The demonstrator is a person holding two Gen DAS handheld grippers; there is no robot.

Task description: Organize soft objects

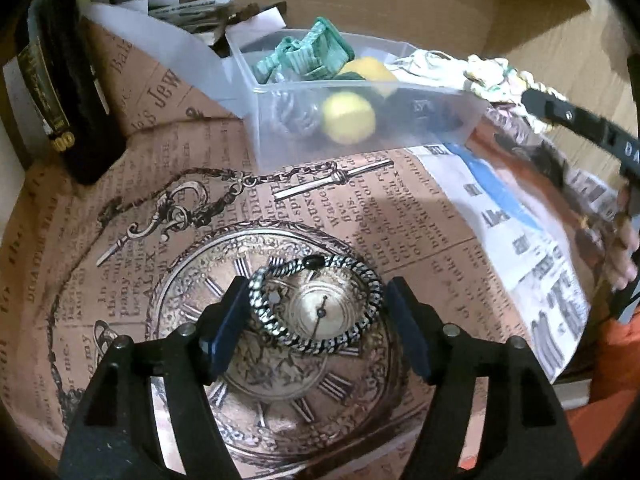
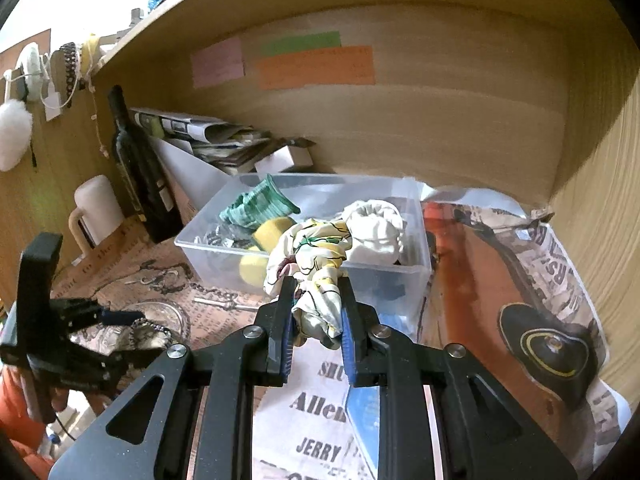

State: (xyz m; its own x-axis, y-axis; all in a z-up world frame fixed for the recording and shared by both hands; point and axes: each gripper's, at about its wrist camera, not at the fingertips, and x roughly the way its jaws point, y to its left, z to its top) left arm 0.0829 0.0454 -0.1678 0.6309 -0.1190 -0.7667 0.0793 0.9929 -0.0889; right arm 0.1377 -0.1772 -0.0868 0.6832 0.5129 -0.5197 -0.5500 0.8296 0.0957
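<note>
My right gripper [image 2: 316, 316] is shut on a white cloth with yellow and green print [image 2: 312, 272] and holds it just above the near rim of a clear plastic box [image 2: 416, 200]. The box holds a green knit piece [image 2: 264, 204], yellow sponges [image 2: 274, 232] and a white cloth [image 2: 376, 228]. In the left wrist view the box [image 1: 360, 148] and the held cloth [image 1: 496, 76] show at upper right. My left gripper [image 1: 316, 312] is open around a black-and-white braided hair band [image 1: 320, 300] that lies on the clock-print paper [image 1: 120, 280]; its fingers [image 1: 230, 320] stand on both sides.
A dark bottle [image 2: 136, 168] and a white mug [image 2: 96, 208] stand at the left. Rolled newspapers [image 2: 200, 136] lie behind the box. Newspaper sheets [image 2: 552, 280] cover the shelf floor at right. Wooden walls [image 2: 440, 120] close the back and right side.
</note>
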